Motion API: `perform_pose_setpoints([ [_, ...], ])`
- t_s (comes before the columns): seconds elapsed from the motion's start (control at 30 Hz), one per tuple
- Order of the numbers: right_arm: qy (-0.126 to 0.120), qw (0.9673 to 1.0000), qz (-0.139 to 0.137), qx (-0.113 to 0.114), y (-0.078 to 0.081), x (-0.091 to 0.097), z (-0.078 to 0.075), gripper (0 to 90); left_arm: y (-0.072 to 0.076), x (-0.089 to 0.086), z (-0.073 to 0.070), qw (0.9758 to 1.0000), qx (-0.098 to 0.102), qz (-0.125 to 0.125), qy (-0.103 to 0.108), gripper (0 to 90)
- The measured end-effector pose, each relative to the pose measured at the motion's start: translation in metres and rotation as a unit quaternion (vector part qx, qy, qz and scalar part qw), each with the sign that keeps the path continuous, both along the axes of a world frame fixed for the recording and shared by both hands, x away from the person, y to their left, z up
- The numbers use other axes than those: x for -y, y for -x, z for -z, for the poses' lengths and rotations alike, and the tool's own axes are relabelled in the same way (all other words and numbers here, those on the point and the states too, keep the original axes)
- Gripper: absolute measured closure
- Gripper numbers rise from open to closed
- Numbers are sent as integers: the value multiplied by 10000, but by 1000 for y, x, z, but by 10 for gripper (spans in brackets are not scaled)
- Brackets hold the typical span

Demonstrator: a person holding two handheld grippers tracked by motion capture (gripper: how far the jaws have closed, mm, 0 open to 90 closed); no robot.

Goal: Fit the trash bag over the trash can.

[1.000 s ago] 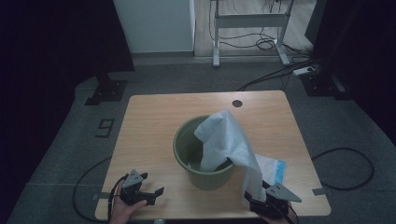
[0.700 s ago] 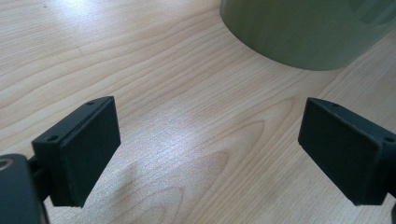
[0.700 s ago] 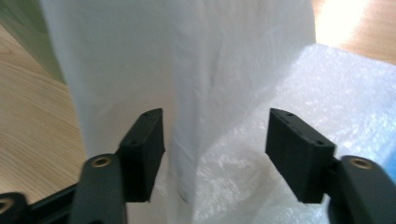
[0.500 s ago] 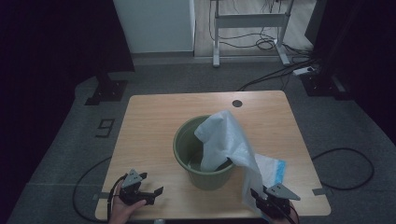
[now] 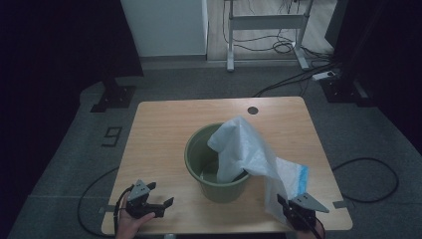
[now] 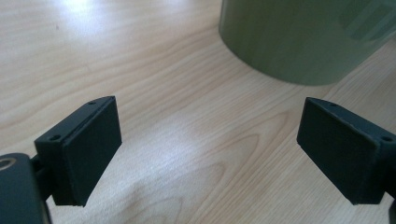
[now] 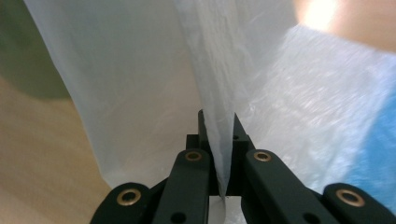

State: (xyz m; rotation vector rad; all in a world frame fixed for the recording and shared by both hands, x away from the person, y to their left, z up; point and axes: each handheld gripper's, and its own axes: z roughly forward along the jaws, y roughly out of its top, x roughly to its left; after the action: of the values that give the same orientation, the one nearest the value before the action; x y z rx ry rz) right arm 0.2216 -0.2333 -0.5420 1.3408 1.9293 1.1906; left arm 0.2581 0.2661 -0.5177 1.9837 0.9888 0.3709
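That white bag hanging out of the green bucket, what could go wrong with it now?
The right gripper has just closed on a thin fold of the white bag; pulling hard might tear it or let it slip out. The bag also drapes over the green bucket rim, so a tug could tip the bucket, since the left gripper stays open beside it.

A light wooden table (image 5: 164, 124) stands on grey carpet (image 5: 74, 144), a white cabinet (image 5: 166, 25) beyond its far edge. Right of that sits a metal desk frame (image 5: 263, 22) over tangled cables (image 5: 286, 47). Both sides of the room lie dark.
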Motion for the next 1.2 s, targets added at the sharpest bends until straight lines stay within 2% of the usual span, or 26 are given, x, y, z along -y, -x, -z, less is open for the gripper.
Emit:
perform_pose_setpoints([
  [0.17, -162, 9992, 133, 339, -1, 9, -23, 888, 3, 3, -12, 9998, 144, 14, 131, 67],
  [0.37, -265, 9965, 127, 788, -2, 12, -59, 888, 7, 8, -26, 9992, 320, 64, 239, 74],
  [0.47, -294, 9944, 56, 1016, -3, 9, -78, 888, 9, 9, -35, 9986, 421, 70, 304, 74],
  [0.63, -292, 9906, -99, 1331, -7, -1, -109, 888, 12, 10, -52, 9966, 596, 43, 562, 88],
  [0.8, -345, 9868, -223, 1565, -14, -11, -134, 889, 15, 13, -71, 9951, 764, 6, 633, 108],
  [0.9, -352, 9848, -326, 1666, -18, -17, -145, 889, 16, 17, -84, 9936, 878, 78, 701, 124],
  [1.0, -360, 9838, -402, 1712, -22, -23, -152, 888, 17, 23, -94, 9928, 969, 157, 684, 136],
  [1.2, -349, 9827, -551, 1731, -25, -35, -156, 888, 18, 34, -108, 9920, 1054, 290, 637, 140],
])
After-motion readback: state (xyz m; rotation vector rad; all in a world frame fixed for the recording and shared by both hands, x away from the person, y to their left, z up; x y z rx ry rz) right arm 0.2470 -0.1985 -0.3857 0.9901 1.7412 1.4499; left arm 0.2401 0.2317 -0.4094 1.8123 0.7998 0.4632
